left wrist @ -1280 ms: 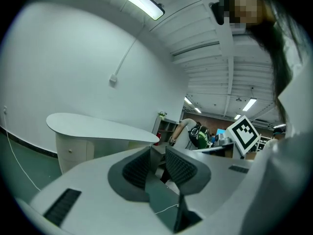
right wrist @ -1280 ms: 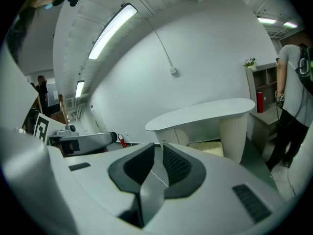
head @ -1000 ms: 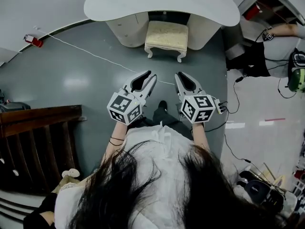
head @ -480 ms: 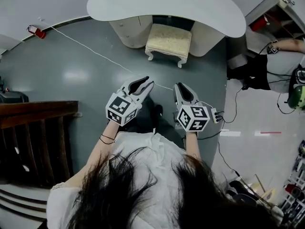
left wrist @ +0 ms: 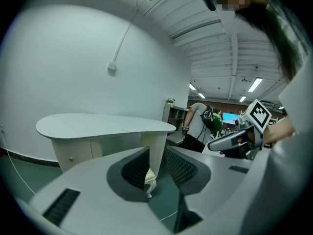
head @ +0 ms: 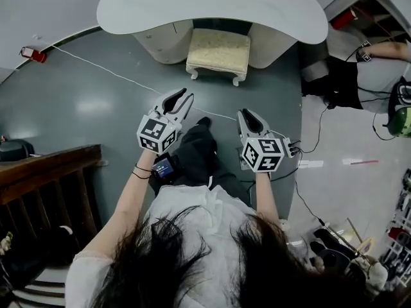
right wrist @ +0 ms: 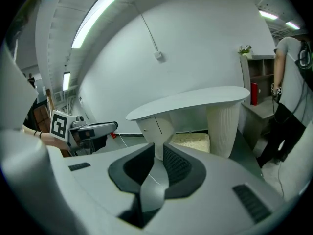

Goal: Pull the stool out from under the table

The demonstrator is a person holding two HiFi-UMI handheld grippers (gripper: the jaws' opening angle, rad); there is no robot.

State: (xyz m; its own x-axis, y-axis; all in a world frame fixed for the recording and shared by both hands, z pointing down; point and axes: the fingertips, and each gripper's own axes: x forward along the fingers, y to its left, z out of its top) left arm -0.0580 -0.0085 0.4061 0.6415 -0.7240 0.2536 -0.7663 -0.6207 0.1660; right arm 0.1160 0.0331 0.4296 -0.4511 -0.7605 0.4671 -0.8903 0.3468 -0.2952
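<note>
1. My left gripper (head: 178,100) was carried in the air above the grey floor, aimed at the stool. Its jaws were drawn together with only a slit between the pads, and they held nothing. Through that slit the left gripper view showed one white stool leg (left wrist: 149,180) far off, not between the pads.
2. My right gripper (head: 249,117) rode just beside the left one and faced the same way. Its jaws were likewise closed on nothing.
3. The stool (head: 218,51), cream-cushioned with curved white legs, stood in the kneehole of the table (head: 212,8). Its rear lay under the top and its front edge was exposed, well apart from both grippers.
4. The white, kidney-shaped tabletop rested on two pedestals. The gap between them explains why the stool was parked there, and why its front was the only side I could reach.
5. I judged this to be the approach, with the pull itself not yet begun. Both jaws would have to open before taking the seat edge or a leg.
6. A white cable (head: 115,76) crossed the floor between the grippers and the stool. I judged that the legs might snag it as the stool was drawn out.
</note>
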